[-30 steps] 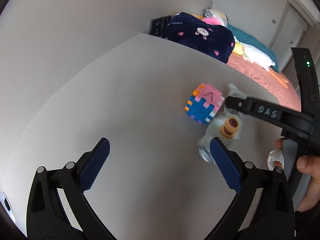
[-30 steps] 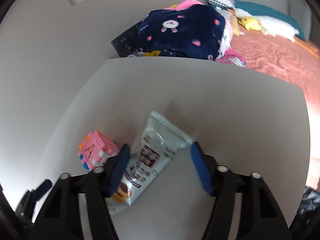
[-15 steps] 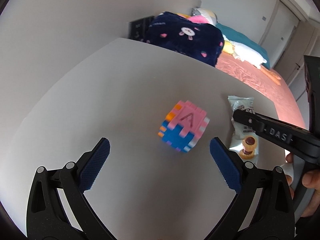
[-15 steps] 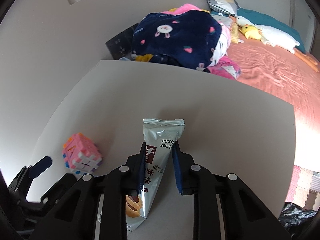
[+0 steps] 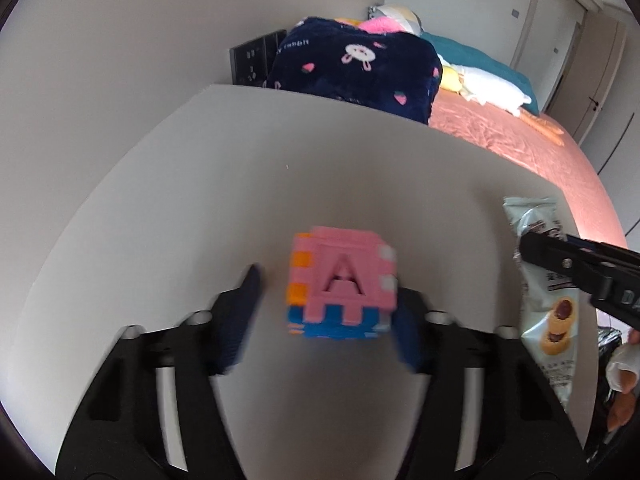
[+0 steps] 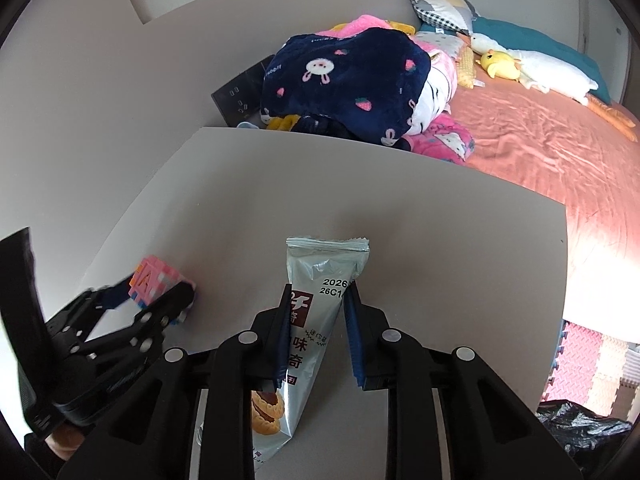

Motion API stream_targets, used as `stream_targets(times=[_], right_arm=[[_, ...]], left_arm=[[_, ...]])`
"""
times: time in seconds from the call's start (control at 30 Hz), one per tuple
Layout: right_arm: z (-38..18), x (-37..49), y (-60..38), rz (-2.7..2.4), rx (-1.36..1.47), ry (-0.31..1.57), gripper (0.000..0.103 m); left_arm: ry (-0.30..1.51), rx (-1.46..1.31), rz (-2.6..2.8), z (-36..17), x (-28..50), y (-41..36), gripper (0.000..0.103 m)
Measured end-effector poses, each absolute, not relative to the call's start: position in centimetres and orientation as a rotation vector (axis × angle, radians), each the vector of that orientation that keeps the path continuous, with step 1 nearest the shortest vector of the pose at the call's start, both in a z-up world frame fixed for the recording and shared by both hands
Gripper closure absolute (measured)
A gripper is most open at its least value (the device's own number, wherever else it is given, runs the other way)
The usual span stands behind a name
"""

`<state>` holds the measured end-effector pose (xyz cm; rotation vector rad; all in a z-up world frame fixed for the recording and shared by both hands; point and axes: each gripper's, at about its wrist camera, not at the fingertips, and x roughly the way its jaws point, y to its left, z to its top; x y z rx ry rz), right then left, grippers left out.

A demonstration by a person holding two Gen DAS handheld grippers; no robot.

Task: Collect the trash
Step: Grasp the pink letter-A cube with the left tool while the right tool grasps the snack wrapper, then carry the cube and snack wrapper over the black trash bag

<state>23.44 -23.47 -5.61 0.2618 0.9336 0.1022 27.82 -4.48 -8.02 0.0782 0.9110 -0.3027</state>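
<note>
My right gripper (image 6: 318, 332) is shut on a pale green snack wrapper (image 6: 316, 320) with biscuit pictures, held above the grey table (image 6: 400, 216). The wrapper also shows at the right edge of the left wrist view (image 5: 548, 312), with the right gripper's finger across it. My left gripper (image 5: 324, 312) stands around a pink and blue puzzle cube (image 5: 342, 280) marked "A". Its right pad touches the cube, its left pad stands a little apart and is blurred. In the right wrist view the cube (image 6: 160, 280) sits between the left gripper's fingers.
A navy rabbit-print blanket (image 6: 344, 76) lies piled on a bed with a salmon sheet (image 6: 540, 152) beyond the table's far edge. A black socket panel (image 6: 240, 92) is on the wall. A black bag (image 6: 580, 432) lies on the floor at lower right.
My left gripper has moved in around the cube and its jaws have narrowed. My right gripper closed on the wrapper and lifted it, turning it upright between the fingers.
</note>
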Motion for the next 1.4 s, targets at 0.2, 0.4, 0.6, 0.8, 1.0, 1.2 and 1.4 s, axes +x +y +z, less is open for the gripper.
stream_targets(times=[0.2,0.4,0.6,0.8,1.0,1.2,1.4], right_arm=[[-4.7,21.9,-23.9,0.106,0.258,0.921,0.077],[-3.4,19.7,-24.8,0.099,0.258,0.901,0.077],[-1.8,17.2,-26.1,0.087,0.263,0.869,0.077],[-0.4,14.2,-27.3,0.084,0.259,0.841,0.077],[0.5,11.3,-28.6,0.079,0.259,0.828,0.077],[1.3,8.6,-30.1,0.065,0.268,0.811,0.077],[1.7,6.1,-31.5,0.055,0.272,0.804,0.077]], left_arm=[[0.917,0.039,-0.305,-7.7,26.9,-4.2,0.062],[0.903,0.048,-0.305,-6.5,25.0,-5.0,0.062],[0.883,0.072,-0.334,-4.7,22.6,-6.8,0.062],[0.866,0.086,-0.362,-2.9,20.2,-8.7,0.062],[0.845,0.115,-0.401,-1.5,17.9,-10.9,0.062],[0.837,0.145,-0.44,-0.5,15.7,-13.0,0.062],[0.831,0.168,-0.471,0.2,13.7,-14.8,0.062]])
